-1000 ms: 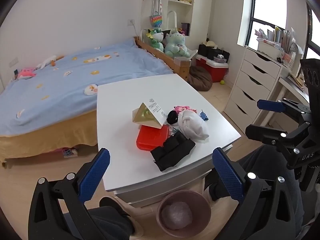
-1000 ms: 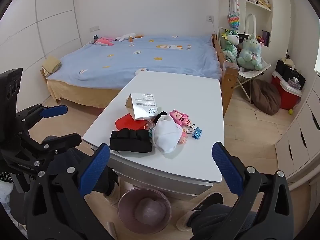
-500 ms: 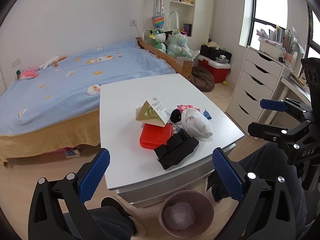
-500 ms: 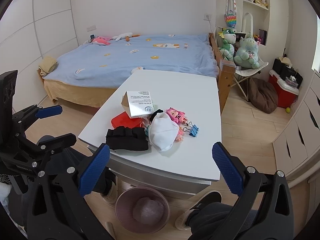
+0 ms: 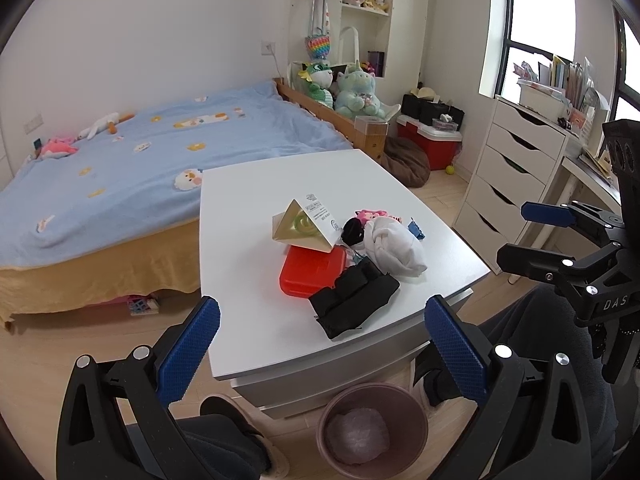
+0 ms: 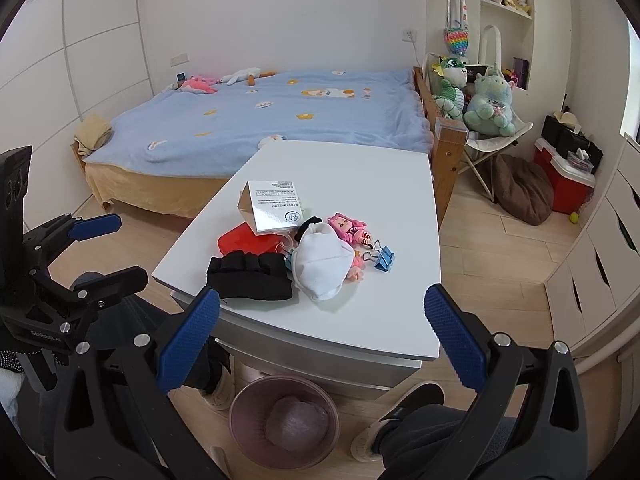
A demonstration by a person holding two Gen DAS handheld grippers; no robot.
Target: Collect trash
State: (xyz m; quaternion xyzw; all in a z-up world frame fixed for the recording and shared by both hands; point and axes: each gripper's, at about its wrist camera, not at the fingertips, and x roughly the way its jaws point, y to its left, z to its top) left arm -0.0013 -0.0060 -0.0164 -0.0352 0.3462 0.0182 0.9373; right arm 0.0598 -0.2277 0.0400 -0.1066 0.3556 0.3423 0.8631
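A white table [image 5: 256, 272] carries a small heap: a gold-and-white cardboard box [image 5: 306, 226], a red case [image 5: 310, 270], a black fabric pouch [image 5: 354, 306], a crumpled white mask [image 5: 394, 242], a pink doll [image 6: 348, 228] and a blue binder clip [image 6: 384, 258]. A pinkish trash bin [image 5: 374, 428] lined with a plastic bag stands on the floor under the table's near edge. My left gripper [image 5: 318, 318] hangs open in front of the table, above the bin. To its right, my right gripper [image 6: 320, 300] is also open. Both are empty and clear of the heap.
A bed with a blue blanket [image 5: 132, 168] runs behind and left of the table. White drawers [image 5: 508, 176] and a desk stand at the right, with a red cooler [image 6: 566, 182] and a brown cushion [image 6: 520, 188] on the floor. The person's legs and shoes [image 6: 400, 412] flank the bin.
Both views drift only slightly. The heap on the table and the bin stay put, and both grippers remain open and empty.
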